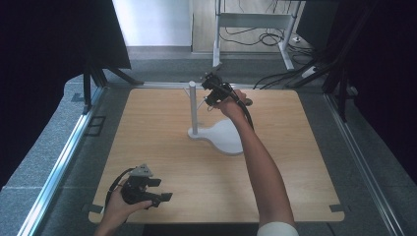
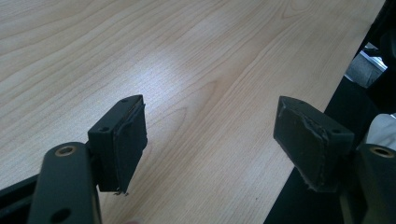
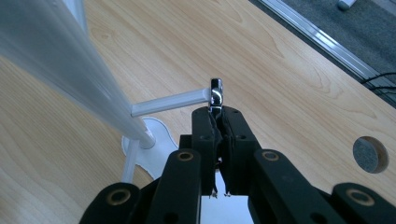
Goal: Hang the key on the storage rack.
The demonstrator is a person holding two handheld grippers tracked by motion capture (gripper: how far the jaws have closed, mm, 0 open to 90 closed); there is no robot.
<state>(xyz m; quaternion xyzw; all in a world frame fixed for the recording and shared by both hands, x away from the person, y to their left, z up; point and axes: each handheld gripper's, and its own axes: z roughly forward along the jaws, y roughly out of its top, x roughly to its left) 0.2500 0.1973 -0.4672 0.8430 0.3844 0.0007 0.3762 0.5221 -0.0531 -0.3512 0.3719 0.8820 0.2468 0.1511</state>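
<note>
You had the right gripper (image 3: 216, 116) clamped on a small metal ring (image 3: 216, 95) at the stand's peg (image 3: 170, 103) (left gripper (image 2: 210, 140) open, idle); seating it called for fine alignment.

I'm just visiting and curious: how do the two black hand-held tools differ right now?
The left tool has its jaws wide apart with nothing between them; the right tool is shut on a small shiny ring. The left tool sits low by the table's near edge; the right tool is held up beside the white stand. Both have black padded jaws.
</note>
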